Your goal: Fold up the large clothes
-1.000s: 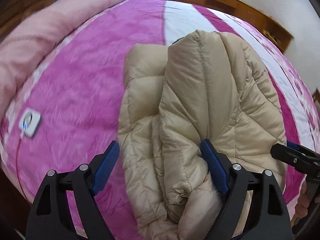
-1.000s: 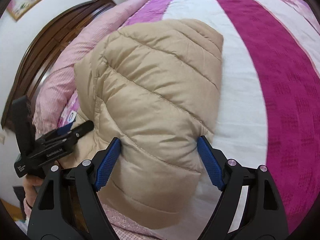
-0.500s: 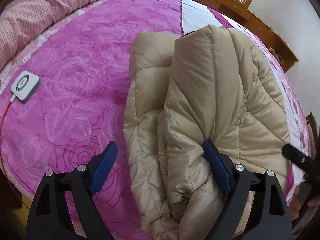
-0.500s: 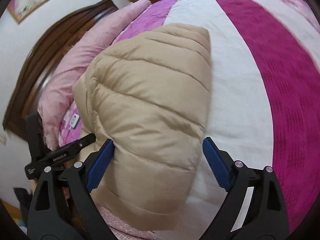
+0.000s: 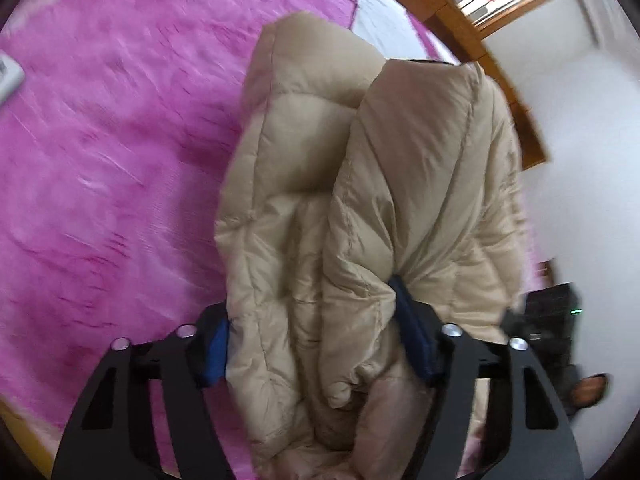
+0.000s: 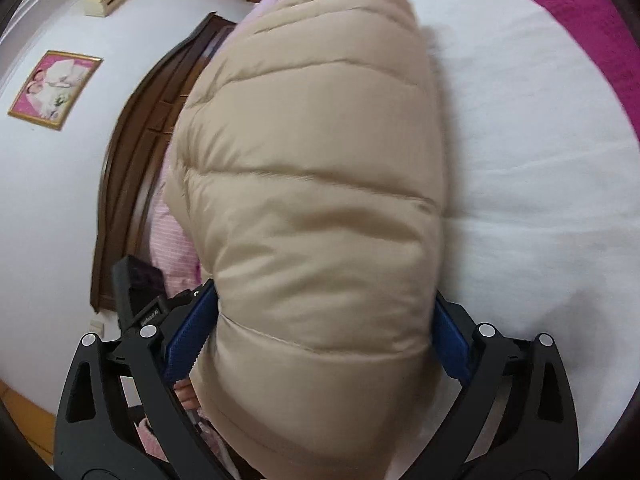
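Two hand-held grippers: left (image 5: 316, 340) just closing, clamped on jacket folds; right (image 6: 320, 336) wide, pads against jacket bulk
Jacket (image 5: 372, 208): beige, quilted, puffy, on bed
Bed (image 5: 100, 160): magenta-and-white cover
Room: white walls, dark wooden headboard (image 6: 132, 168)

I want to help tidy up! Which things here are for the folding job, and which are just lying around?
For the job:
- beige puffy jacket
- left tool, its pads pressing the jacket's bunched folds
- right tool, its pads on both sides of the jacket

Just lying about:
- pink bedspread
- small white device at the bedspread's edge
- framed picture on the wall
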{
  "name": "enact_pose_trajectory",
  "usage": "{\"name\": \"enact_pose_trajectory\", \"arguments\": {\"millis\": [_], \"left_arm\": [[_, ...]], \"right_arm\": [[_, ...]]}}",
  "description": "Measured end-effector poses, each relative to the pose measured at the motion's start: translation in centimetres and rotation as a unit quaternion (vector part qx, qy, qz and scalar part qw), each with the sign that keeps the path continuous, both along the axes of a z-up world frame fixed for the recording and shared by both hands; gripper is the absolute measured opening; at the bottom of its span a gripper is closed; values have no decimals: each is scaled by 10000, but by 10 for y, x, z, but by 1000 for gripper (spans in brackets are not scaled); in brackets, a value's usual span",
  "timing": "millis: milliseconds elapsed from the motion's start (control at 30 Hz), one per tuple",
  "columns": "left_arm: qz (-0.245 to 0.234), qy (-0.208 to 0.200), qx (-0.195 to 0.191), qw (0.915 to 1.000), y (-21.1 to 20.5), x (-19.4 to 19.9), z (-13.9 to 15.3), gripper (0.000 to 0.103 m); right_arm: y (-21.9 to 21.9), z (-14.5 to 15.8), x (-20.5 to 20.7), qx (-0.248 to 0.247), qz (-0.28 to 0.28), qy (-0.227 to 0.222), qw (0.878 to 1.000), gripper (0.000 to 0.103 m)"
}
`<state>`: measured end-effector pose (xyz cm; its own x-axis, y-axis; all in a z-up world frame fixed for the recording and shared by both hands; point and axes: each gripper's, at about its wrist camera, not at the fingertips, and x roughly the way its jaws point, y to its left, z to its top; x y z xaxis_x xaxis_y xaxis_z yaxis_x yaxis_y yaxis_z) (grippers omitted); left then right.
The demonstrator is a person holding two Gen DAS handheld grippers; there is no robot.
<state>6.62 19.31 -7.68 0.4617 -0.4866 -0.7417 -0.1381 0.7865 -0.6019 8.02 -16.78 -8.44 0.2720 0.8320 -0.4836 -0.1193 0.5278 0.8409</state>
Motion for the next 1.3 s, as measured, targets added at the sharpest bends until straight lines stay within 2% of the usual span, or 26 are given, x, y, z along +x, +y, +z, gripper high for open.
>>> {"name": "enact_pose_trajectory", "arguments": {"millis": [133,267,400,467,567,700,800,967,1033,1200,1300], "left_arm": [[-184,-333,-339,9987,-8,7,9,54],[-451,-692,-557,9950,-34,24,25,51],[-787,-896,-726,9902,-82,49,38,51],[-1006,-965,-597,9884,-109,58,42,51],[-1323,-839,-324,9871,-147,69,34,51],[-1413,-699,283,9871,-174,70,14,52],[-1414,-669,460,9866,-174,65,13,53],[-1378,-685,972,9833,-180,46,15,54],[-1270,-593,1075,9843,-177,48,9,56],[-986,-390,1418,9842,-154,48,-2,60],[-912,-376,1807,9786,-148,54,-4,68]], "right_arm": [[-9,16,0,224,12,-297,9993,65],[-35,50,-1,265,-186,-862,9958,62],[-78,85,0,-43,-447,-1272,9909,62],[-104,92,0,-253,-562,-1327,9892,62],[-137,89,2,-553,-781,-1227,9878,62],[-155,52,1,-828,-937,-646,9900,71],[-164,37,-6,-867,-969,-472,9904,73],[-178,49,-36,-1162,-1283,-686,9825,75],[-173,48,-44,-1261,-1285,-706,9811,74],[-142,37,-26,-1385,-1214,-678,9806,74],[-125,32,-21,-1590,-1207,-758,9769,77]]}}
